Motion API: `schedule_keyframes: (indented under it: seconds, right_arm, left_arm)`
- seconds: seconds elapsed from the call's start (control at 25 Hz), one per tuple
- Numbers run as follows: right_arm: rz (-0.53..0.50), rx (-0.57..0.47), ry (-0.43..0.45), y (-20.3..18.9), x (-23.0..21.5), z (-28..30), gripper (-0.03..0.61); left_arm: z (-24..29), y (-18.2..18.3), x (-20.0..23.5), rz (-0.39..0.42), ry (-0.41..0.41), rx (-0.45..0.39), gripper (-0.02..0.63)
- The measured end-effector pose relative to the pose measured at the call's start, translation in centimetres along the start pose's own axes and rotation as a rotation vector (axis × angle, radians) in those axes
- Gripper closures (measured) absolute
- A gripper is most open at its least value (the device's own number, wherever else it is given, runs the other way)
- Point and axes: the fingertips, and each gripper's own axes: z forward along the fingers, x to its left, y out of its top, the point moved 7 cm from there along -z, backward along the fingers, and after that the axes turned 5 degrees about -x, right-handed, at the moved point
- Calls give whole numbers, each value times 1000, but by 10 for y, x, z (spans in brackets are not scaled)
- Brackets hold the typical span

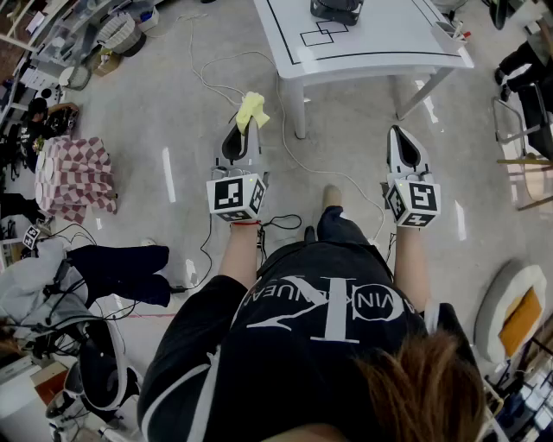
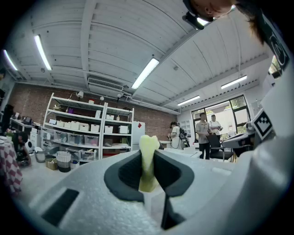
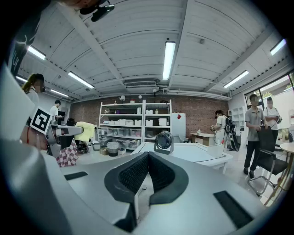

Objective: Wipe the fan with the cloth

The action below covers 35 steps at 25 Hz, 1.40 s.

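Standing a little way back from a white table, a person holds one gripper in each hand, and both point out level over the grey floor. The left gripper is closed tight on the cloth. The cloth is soft and yellow, and it sticks out past the tips of the claw. In the left gripper view the dark pads squeeze the cloth from both sides, so a thin yellow strip stands up between them. The right gripper is empty. In the right gripper view its two jaws are pressed together with nothing in between. The fan is small, round and black. It sits on the far part of the table, well away from both grippers and from the cloth. In the right gripper view the fan stands straight ahead, past the closed claw. A white cable lies in loops on the floor near a table leg. A thing with a red and white checked cover stands off to the left. Far back by a brick wall there are white shelves full of boxes.
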Motion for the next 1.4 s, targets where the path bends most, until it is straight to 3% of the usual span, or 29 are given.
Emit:
schedule_keyframes:
  seconds: [0.56,0.92,1.16,1.4]
  right_arm:
    - [-3,18,4,-3,-57,72,580]
    - [-2,37,59,-7,-104,129,576]
    - [-1,31,104,-3,-128,157,519]
    - [17,35,127,-10,-139,179,509]
  left_arm:
    - [99,-9,-10,5,-38,21,557]
    - [169,-17,-25,7,-27,29,557]
    - [197,-16,-31,1,6,15,557]
    - [215,-24,-32,11,7,38,557]
